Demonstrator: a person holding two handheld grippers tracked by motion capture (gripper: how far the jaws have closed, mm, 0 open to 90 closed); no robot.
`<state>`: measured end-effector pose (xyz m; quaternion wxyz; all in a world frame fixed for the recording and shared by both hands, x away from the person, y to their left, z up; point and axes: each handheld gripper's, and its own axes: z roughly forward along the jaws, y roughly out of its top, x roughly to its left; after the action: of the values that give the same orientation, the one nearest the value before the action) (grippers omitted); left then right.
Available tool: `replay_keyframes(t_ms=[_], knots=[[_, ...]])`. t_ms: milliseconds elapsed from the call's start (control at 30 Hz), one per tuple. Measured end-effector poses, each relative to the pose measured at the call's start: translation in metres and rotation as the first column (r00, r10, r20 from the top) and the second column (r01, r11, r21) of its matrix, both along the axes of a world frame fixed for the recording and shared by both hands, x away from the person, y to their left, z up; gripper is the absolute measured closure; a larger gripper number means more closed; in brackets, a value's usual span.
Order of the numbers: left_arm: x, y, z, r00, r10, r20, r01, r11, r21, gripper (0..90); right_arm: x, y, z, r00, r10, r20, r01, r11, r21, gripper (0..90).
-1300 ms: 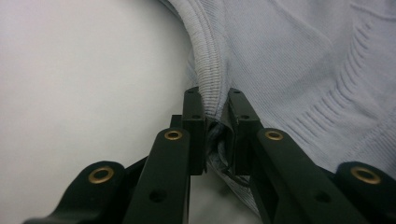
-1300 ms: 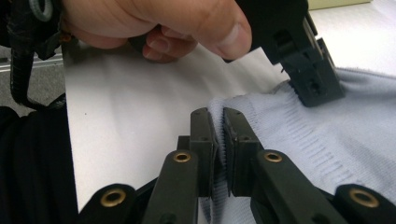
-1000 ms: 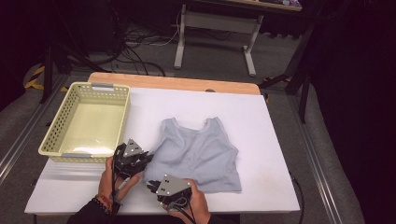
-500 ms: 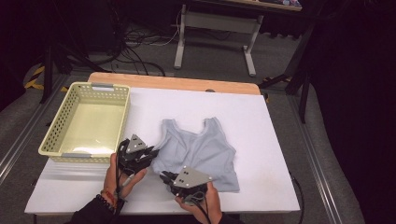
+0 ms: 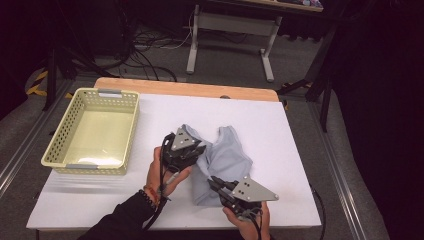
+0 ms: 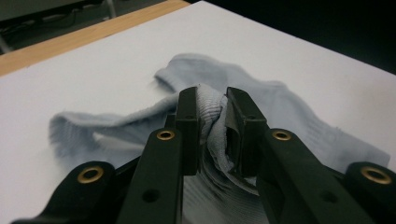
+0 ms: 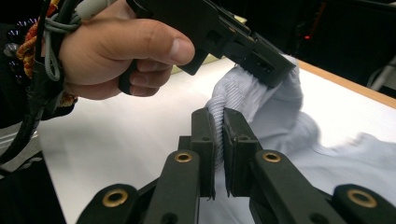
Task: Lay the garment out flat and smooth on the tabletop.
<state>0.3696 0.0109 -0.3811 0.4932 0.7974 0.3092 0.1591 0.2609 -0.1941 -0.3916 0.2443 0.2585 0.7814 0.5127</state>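
- Two grippers are pinching one garment, so the main risk, as a judgement, is uneven pull: if one hand is travelling faster than the other, the ribbed cloth could slide out from between a pair of pads.
- The left gripper (image 6: 212,109) is gripping a bunched fold of the pale blue-grey tank top (image 5: 227,155); its jaws have just been opening slightly, with cloth between them and the pads pressing on it. That easing could let the thick bunch slip free.
- The right gripper (image 7: 218,135) is clamping a thin edge of the same tank top (image 7: 243,98), jaws almost together. So narrow a bite could be tearing loose if the fabric drags on the white worktop (image 5: 280,130).
- The fold could also be landing crooked, since the near-left part is being lifted while the rest is lying flat.
- The tank top is lying near the middle of the worktop, nearer its front edge, its right side spreading flat and its left side rising into both grippers, which are standing close together above it.
- The yellow basket (image 5: 60,145) is sitting at the worktop's left edge, well apart from the cloth.
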Motion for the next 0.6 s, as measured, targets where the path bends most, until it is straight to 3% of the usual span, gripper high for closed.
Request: replay_keyframes(t_ms=[167,333,400,433,467,533,600], knots=[[0.007,-0.024,0.006,0.9996,-0.018,0.02,0.018,0.9998,0.01,73.3,-0.001,-0.02,0.001,0.999,-0.044,0.0,0.044,0.999,0.026,84.6],[0.012,-0.035,0.013,0.9993,-0.019,0.033,0.019,0.9998,-0.006,67.5,-0.004,-0.035,0.0,0.9969,-0.078,-0.005,0.078,0.996,0.03,85.0],[0.013,-0.035,0.016,0.9992,-0.017,0.036,0.018,0.9997,-0.014,59.0,-0.004,-0.039,-0.001,0.9964,-0.085,-0.007,0.085,0.996,0.03,85.3],[0.008,-0.032,0.023,0.9976,0.024,0.066,-0.022,0.9995,-0.024,49.7,-0.007,-0.047,-0.003,0.9945,-0.104,-0.009,0.104,0.994,0.022,86.1],[0.006,-0.029,0.027,0.9964,0.031,0.079,-0.028,0.9989,-0.039,46.0,-0.007,-0.05,-0.004,0.9937,-0.112,-0.011,0.112,0.993,0.023,86.3],[-0.002,-0.02,0.032,0.9963,0.021,0.083,-0.016,0.9979,-0.063,38.8,-0.009,-0.058,-0.007,0.9904,-0.137,-0.018,0.138,0.99,0.023,87.2],[-0.012,-0.013,0.032,0.9969,-0.005,0.078,0.01,0.9981,-0.061,32.9,-0.011,-0.065,-0.01,0.9868,-0.159,-0.027,0.16,0.987,0.018,87.6]])
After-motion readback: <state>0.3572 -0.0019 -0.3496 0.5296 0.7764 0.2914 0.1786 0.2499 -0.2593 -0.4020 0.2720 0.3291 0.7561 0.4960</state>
